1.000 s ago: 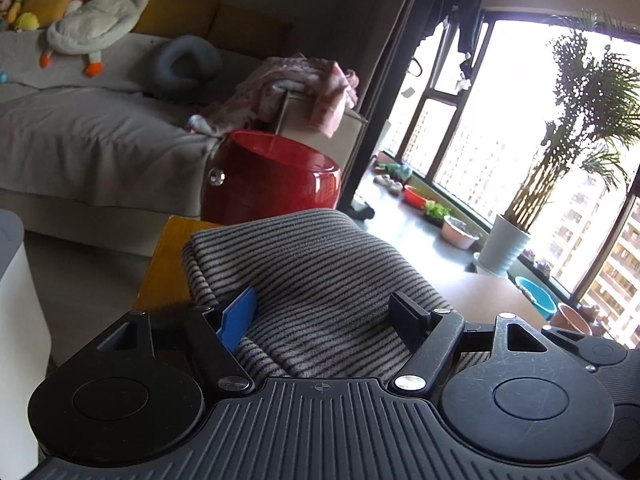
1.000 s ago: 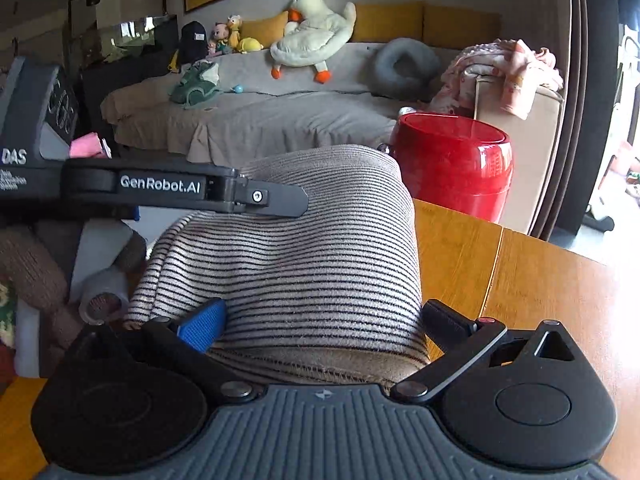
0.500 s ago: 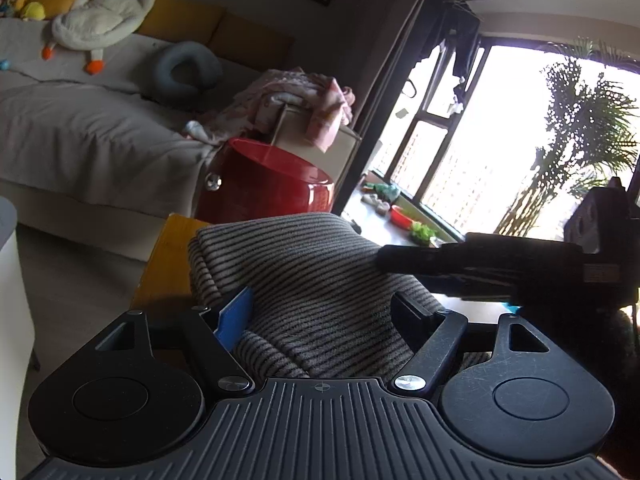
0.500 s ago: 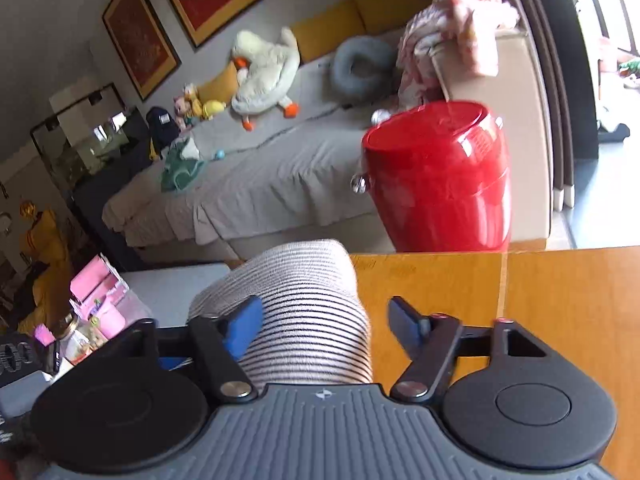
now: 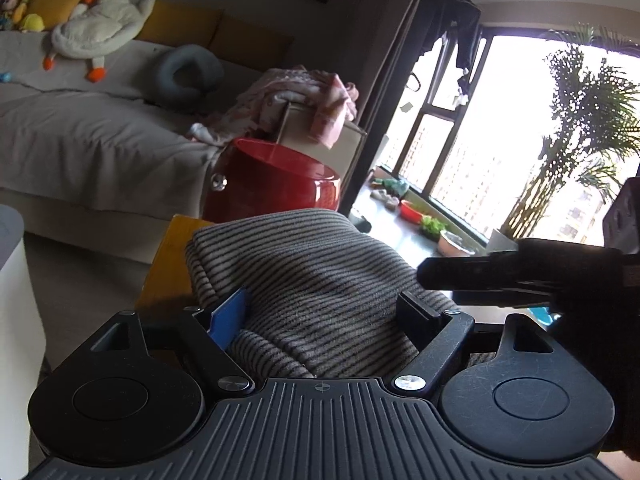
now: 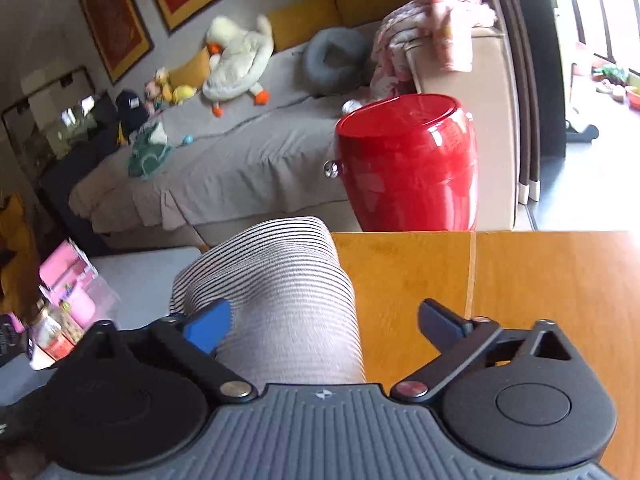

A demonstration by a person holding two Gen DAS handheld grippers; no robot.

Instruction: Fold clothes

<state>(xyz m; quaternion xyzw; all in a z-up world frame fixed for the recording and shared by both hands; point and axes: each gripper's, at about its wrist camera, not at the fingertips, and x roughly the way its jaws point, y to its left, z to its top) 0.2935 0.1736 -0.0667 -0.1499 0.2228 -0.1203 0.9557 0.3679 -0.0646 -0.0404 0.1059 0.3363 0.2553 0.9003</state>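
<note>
Now both sets of jaws stand apart: left gripper [image 5: 322, 312] and right gripper [image 6: 324, 322] straddle the striped garment [image 5: 320, 272], likely squaring its fold on the table [image 6: 520, 280].

No readable text, brand, number or sign in either view. Small printed patches on the pale jar with an orange-red label [image 6: 47, 342] at the left edge of the right wrist view — too blurred to make out. Same for the pink box with faint markings [image 6: 74, 284] beside it. Only tiny embossed cross marks on the ribbed grey housings of both tools — symbols, not lettering.
</note>
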